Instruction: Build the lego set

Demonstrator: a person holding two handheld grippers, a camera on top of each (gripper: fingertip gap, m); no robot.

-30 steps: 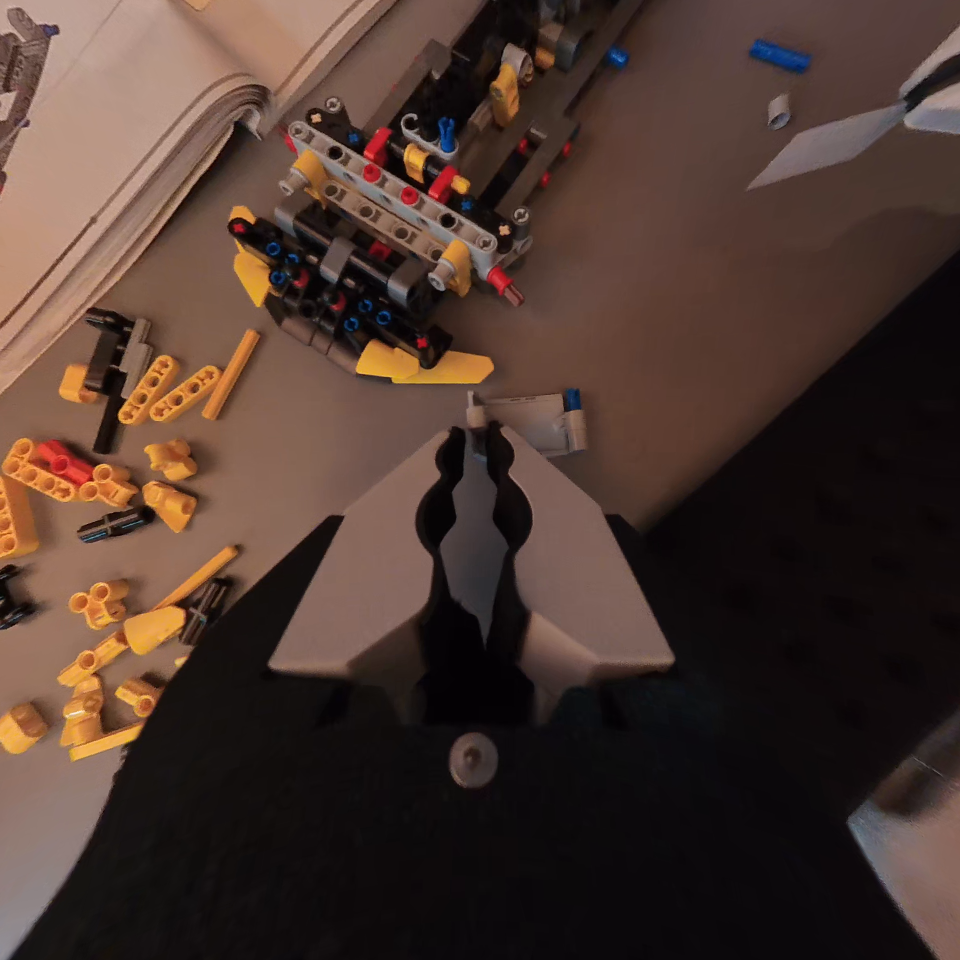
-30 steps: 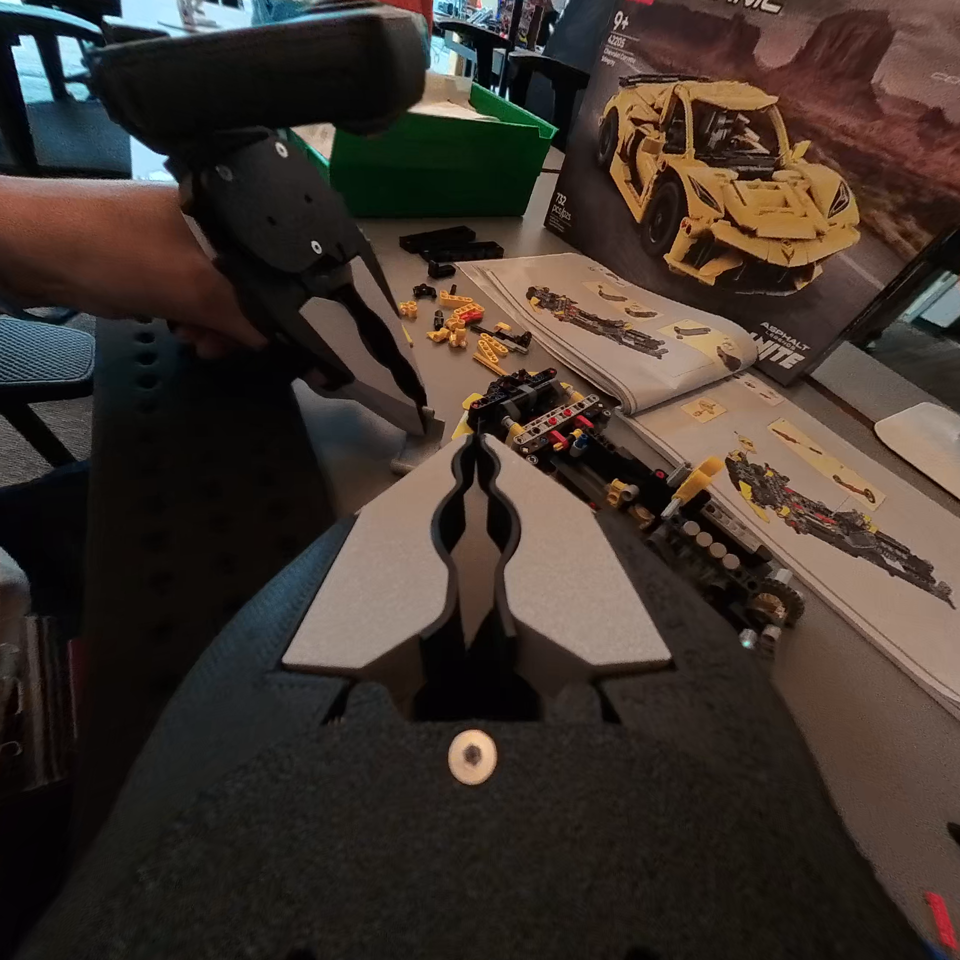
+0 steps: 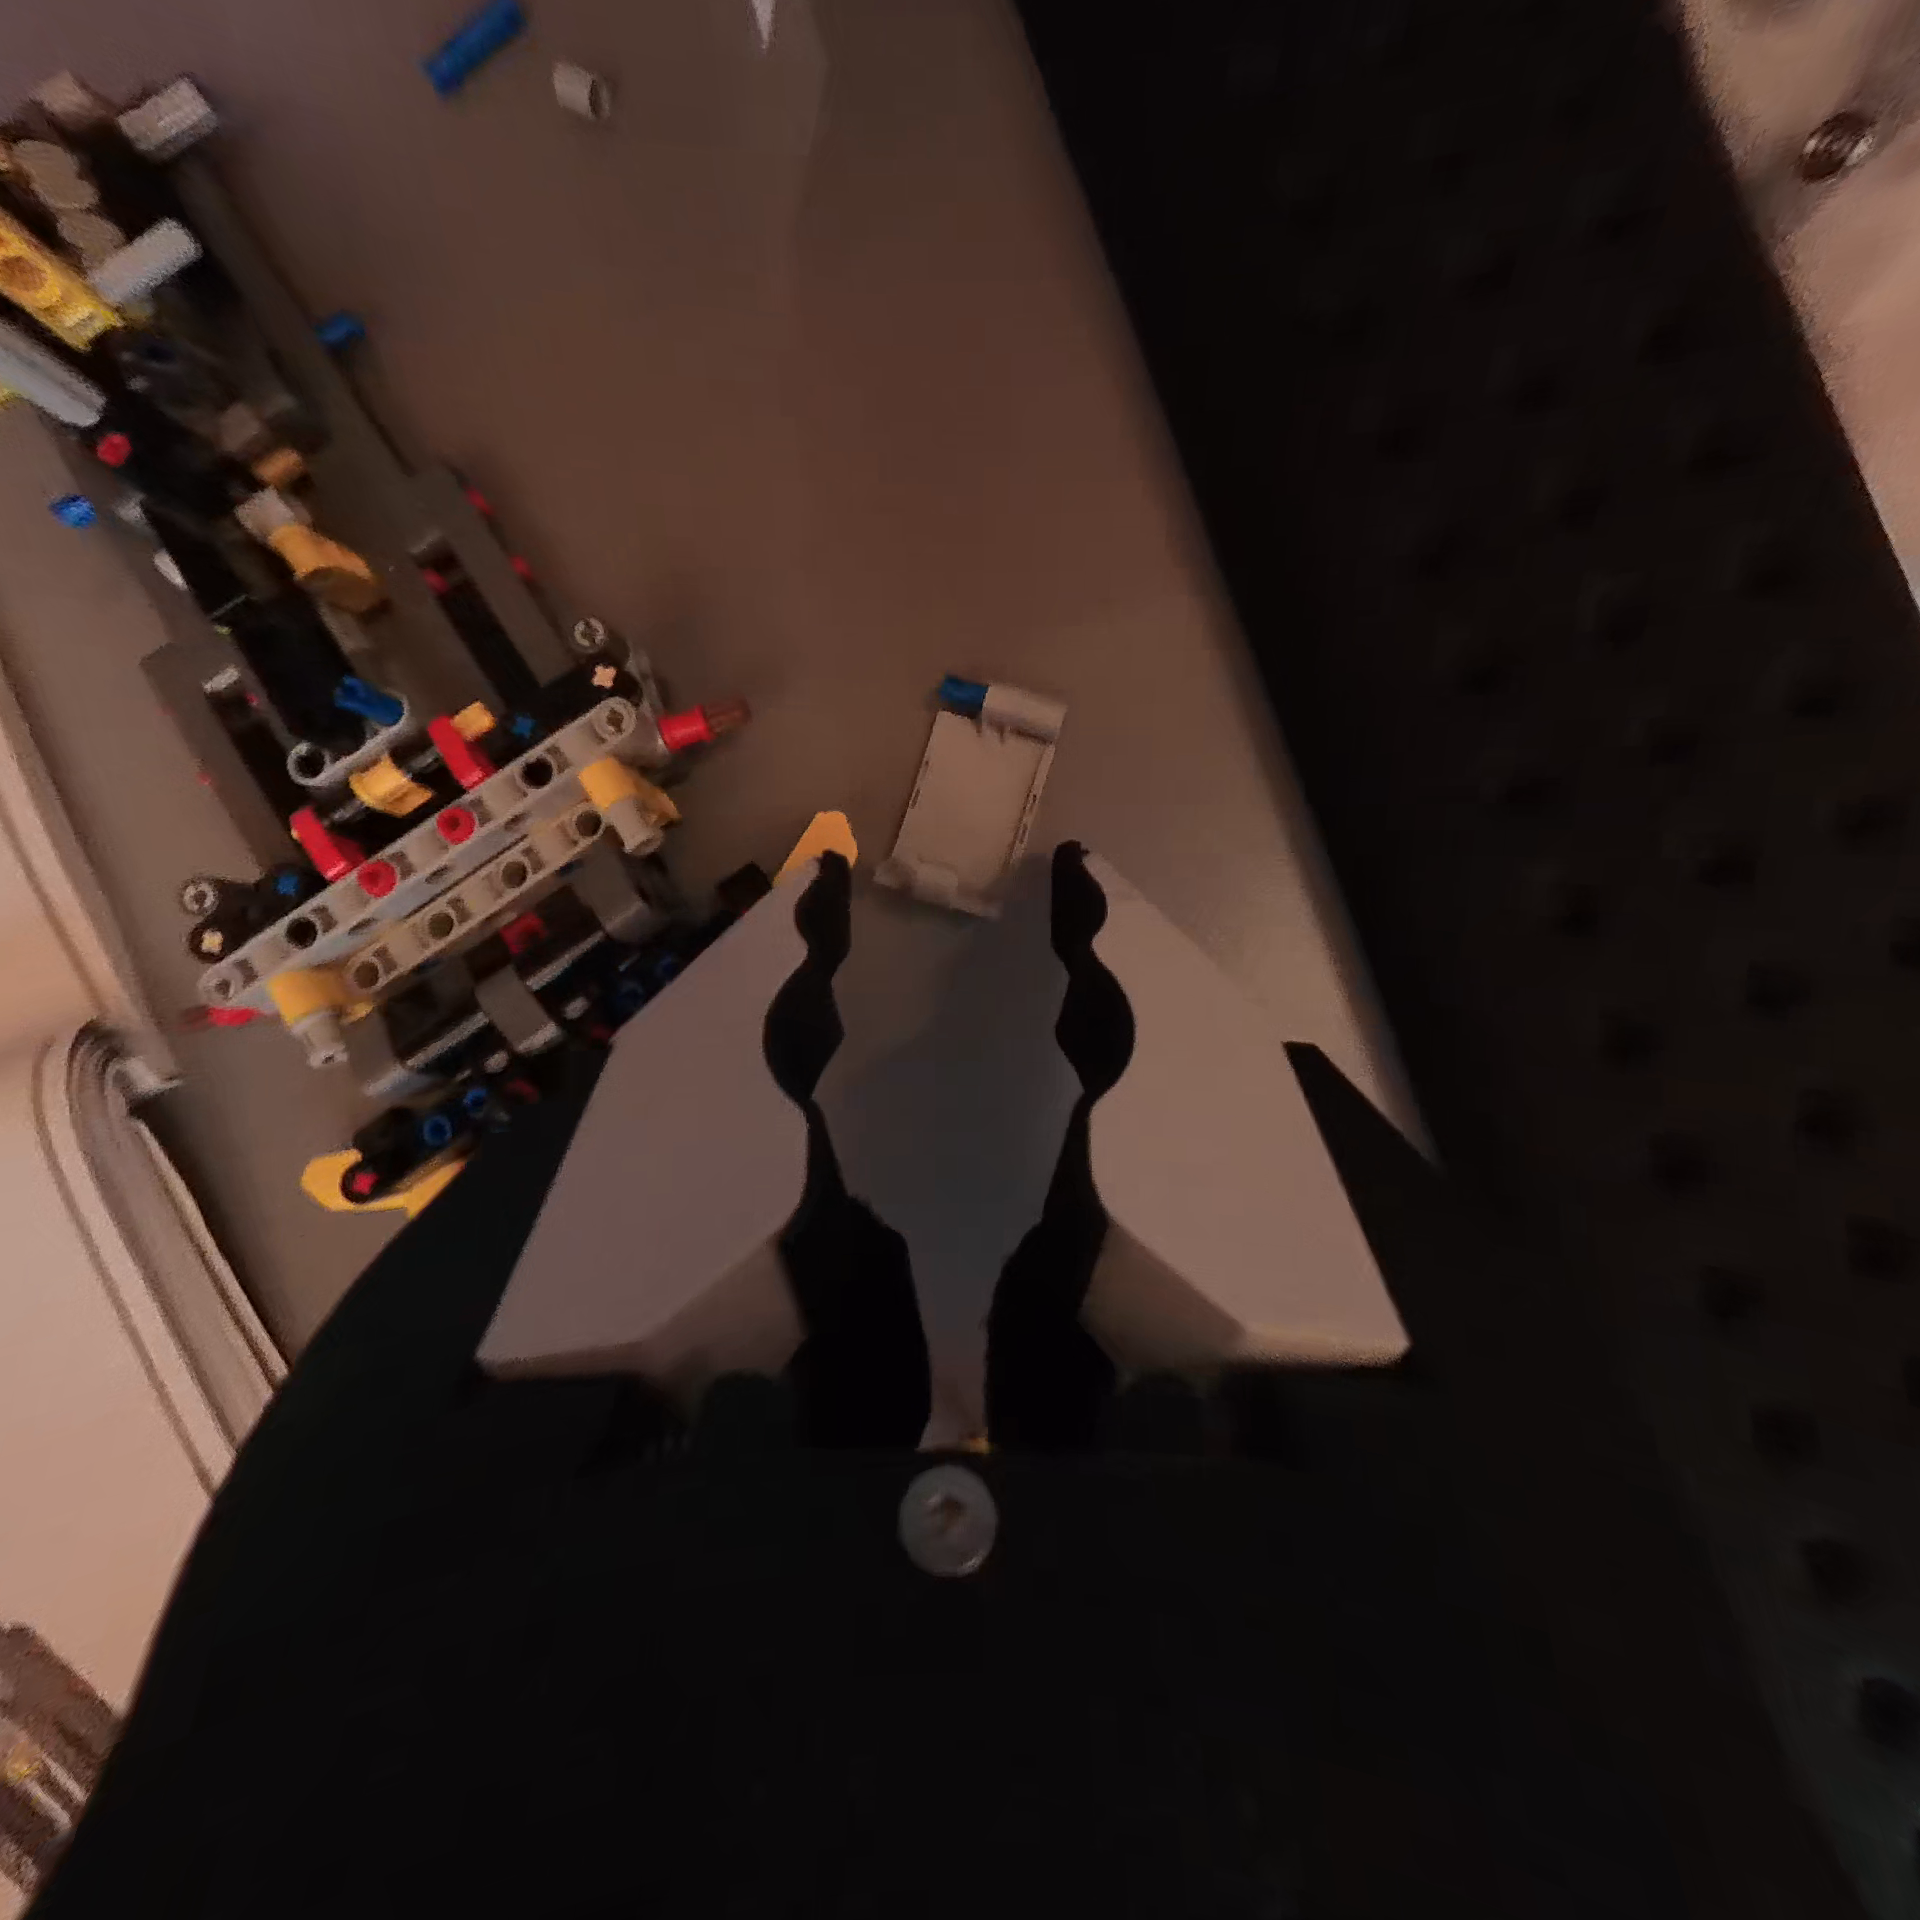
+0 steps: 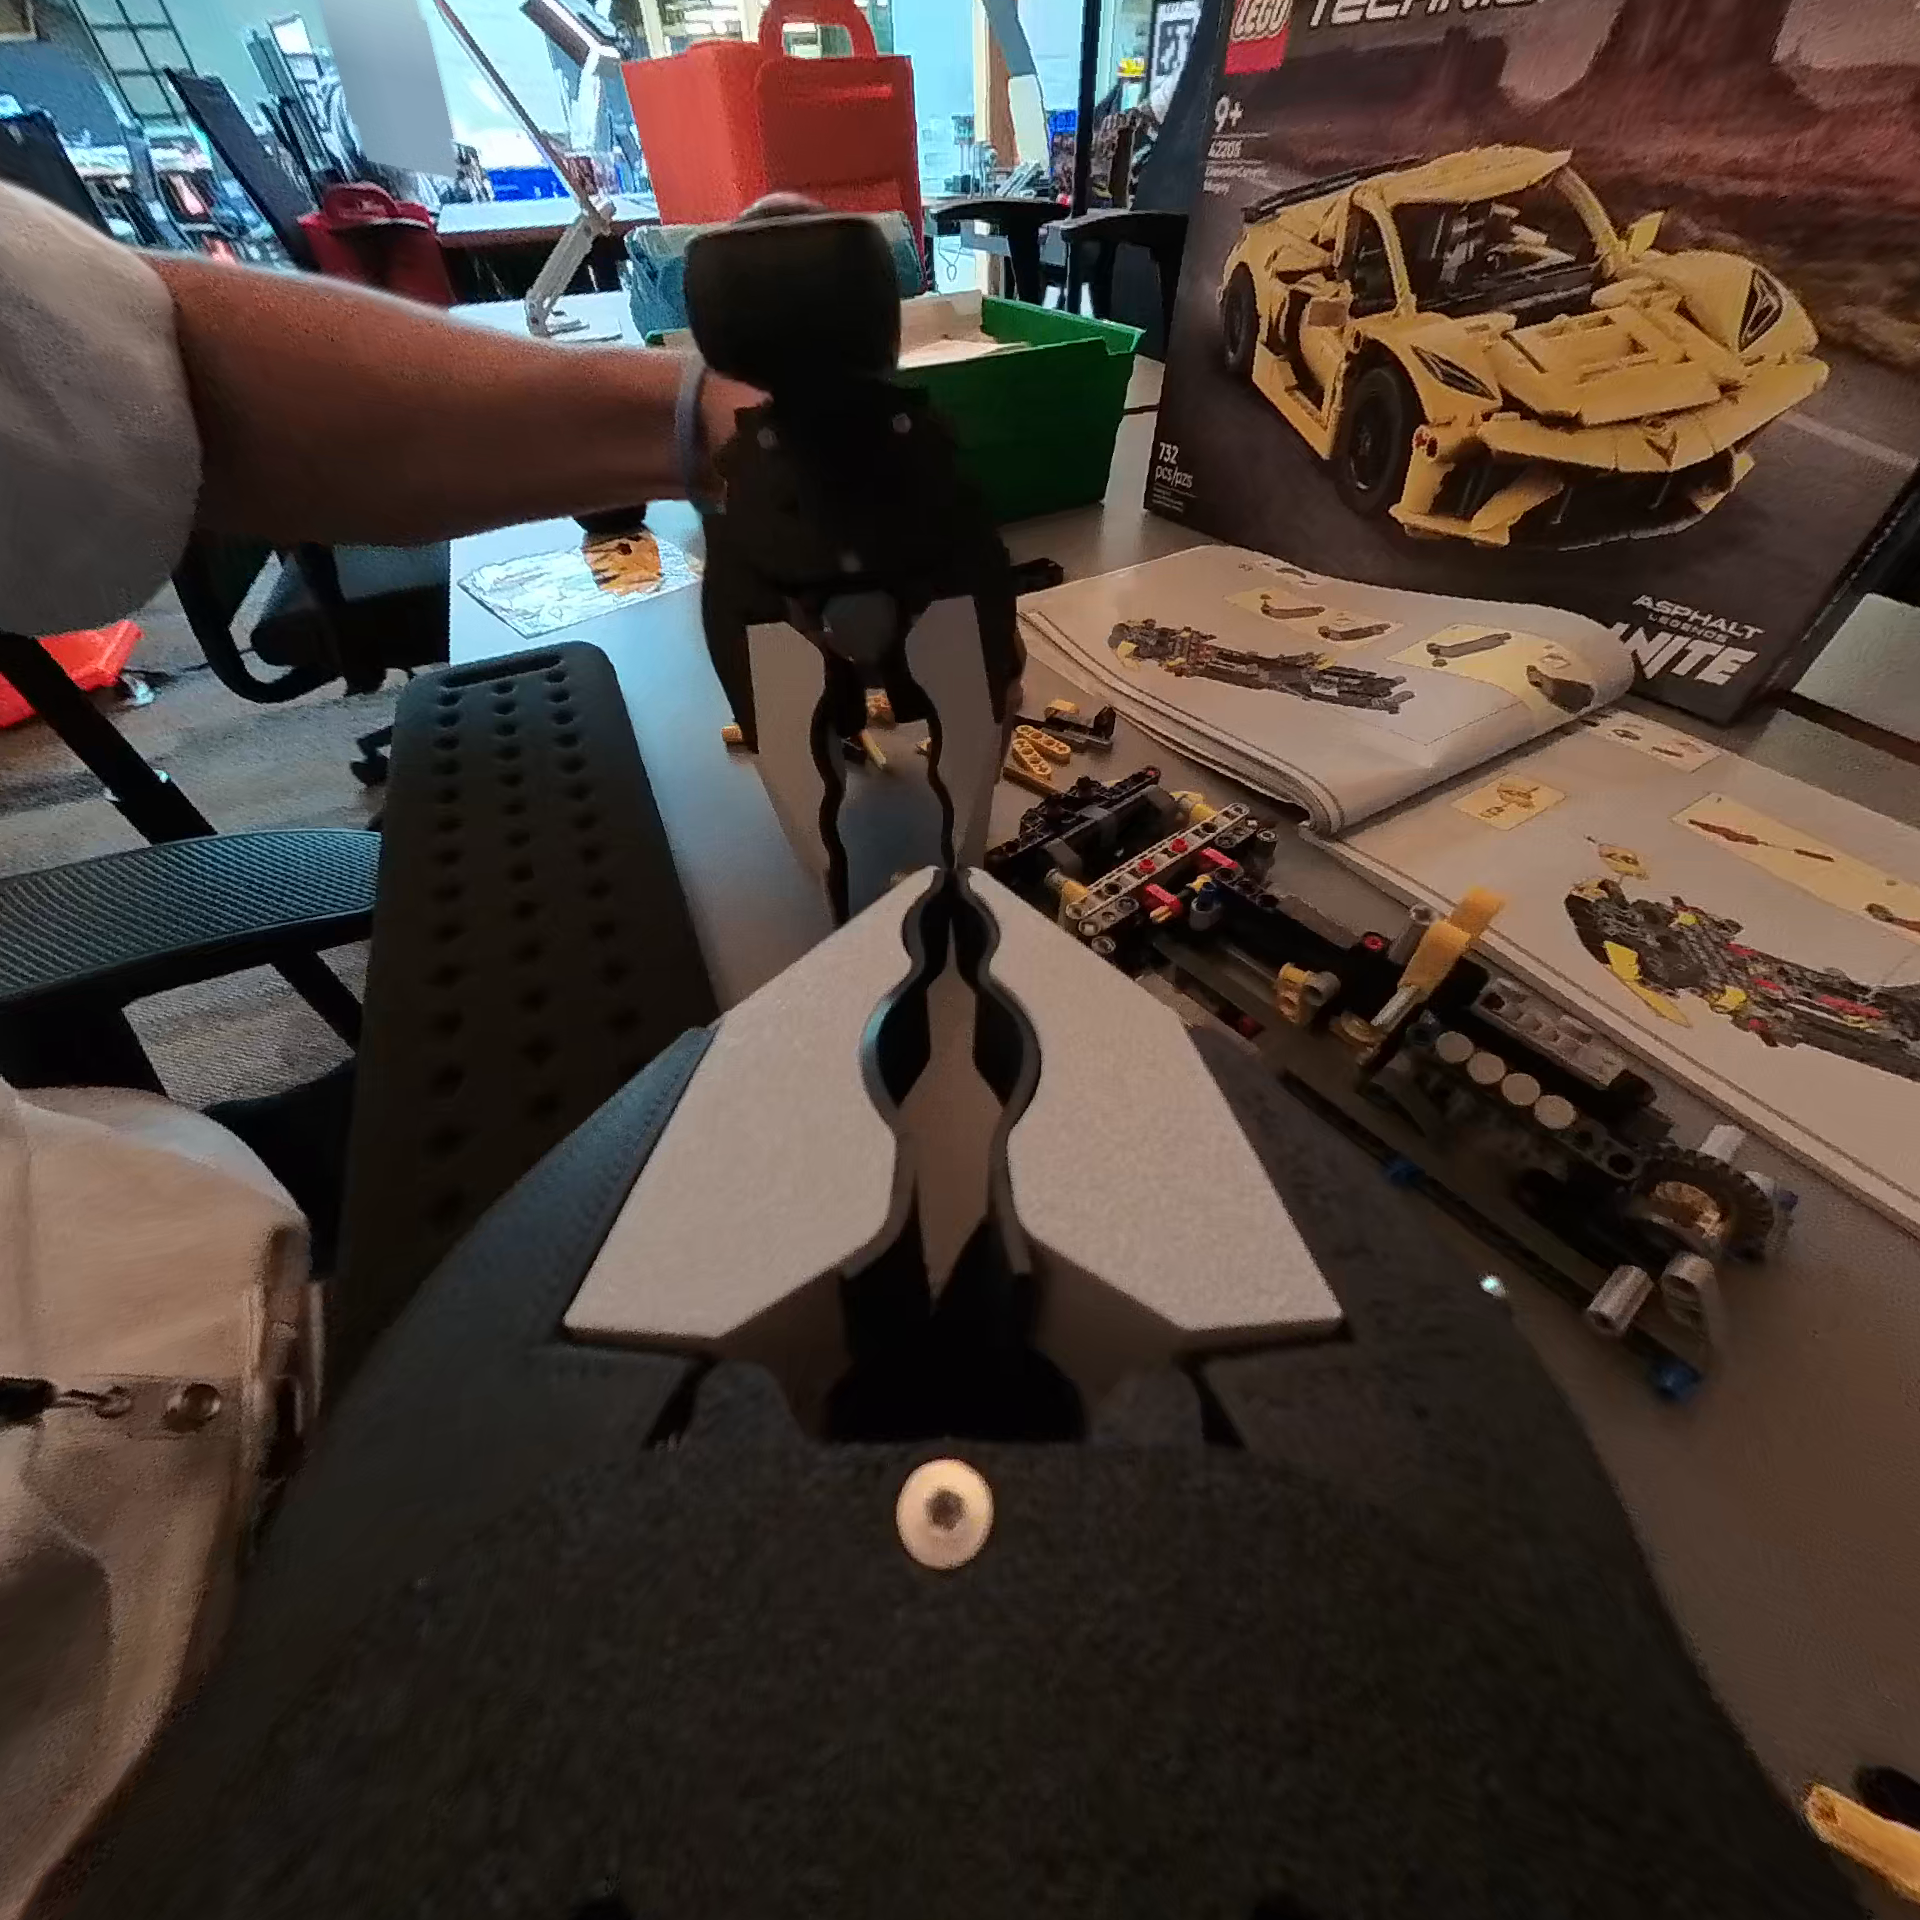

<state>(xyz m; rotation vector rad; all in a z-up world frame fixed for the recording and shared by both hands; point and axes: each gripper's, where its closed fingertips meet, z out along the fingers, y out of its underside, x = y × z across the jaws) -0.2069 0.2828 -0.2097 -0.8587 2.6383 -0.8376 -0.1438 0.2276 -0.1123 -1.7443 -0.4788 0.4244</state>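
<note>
Plainly, the left gripper (image 3: 951,862) hangs with its fingers spread apart and empty, its tips just short of the small light-grey panel assembly with a blue pin (image 3: 977,795) lying flat on the grey table (image 3: 665,436). The right gripper (image 4: 951,883) has its fingers drawn together on nothing, held back from the work.

To the left of the left gripper's tips sits the half-built black, grey and yellow chassis (image 3: 436,883), very near. That nearness is the main hazard, in my judgement: a descent slightly off line would catch the yellow wedge (image 3: 826,836) beside the left fingertip instead of the panel. The panel also lies close to the table's edge, with the dark perforated chair back (image 3: 1558,727) beyond; a push rather than a pinch could slide it off. The view is blurred, so aim looks uncertain.

Counted: two grippers, one chassis, one grey panel. Ahead of the left gripper lie one loose blue pin (image 3: 473,42) and one grey bush (image 3: 582,91). Right of the right gripper are one open instruction booklet (image 4: 1320,665) and one set box showing a yellow car (image 4: 1538,312).
</note>
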